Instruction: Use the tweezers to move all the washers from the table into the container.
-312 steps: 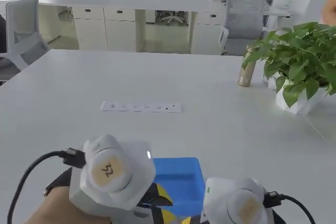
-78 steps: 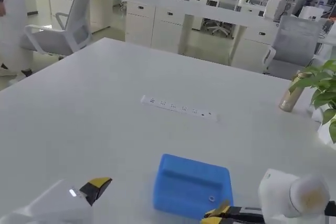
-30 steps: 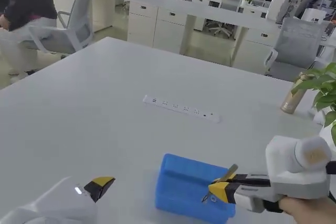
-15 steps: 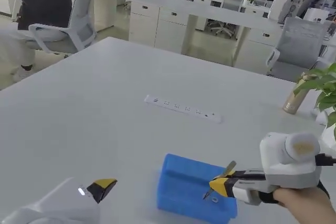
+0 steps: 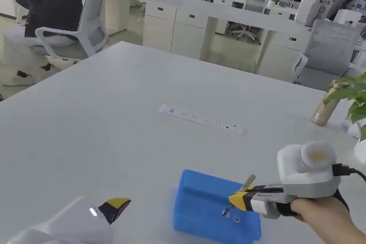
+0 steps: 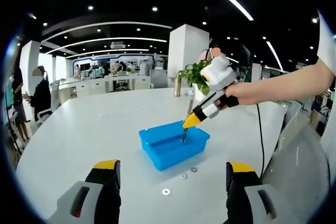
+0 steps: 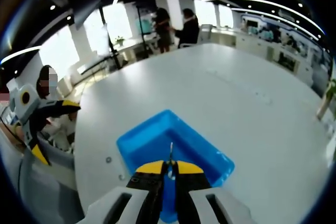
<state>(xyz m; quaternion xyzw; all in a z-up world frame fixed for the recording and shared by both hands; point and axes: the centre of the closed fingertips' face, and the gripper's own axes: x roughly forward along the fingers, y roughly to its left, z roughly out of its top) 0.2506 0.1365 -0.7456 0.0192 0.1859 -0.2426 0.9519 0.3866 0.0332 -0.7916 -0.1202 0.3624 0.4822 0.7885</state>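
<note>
The container [image 5: 194,221] is smooth blue plastic, faintly glossy; the surface [image 5: 114,124] is smooth matt white; the washers [image 6: 166,191] and tweezers [image 7: 170,153] look like bare metal

right gripper [image 7: 169,169] at bottom of view, yellow-tipped jaws pressed close on tweezers [image 7: 170,155]. thin tweezer tip pokes forward over blue container [image 7: 199,153]. container sits on white table [image 7: 210,93], close to table's near edge. small washer [image 7: 108,159] on table just beside container's left wall. left gripper [image 7: 55,129] at far left, jaws spread apart, nothing between them. faint power strip [image 7: 252,88] farther out on table, well apart from container. two people [image 7: 187,24] beyond table's far end.
</note>
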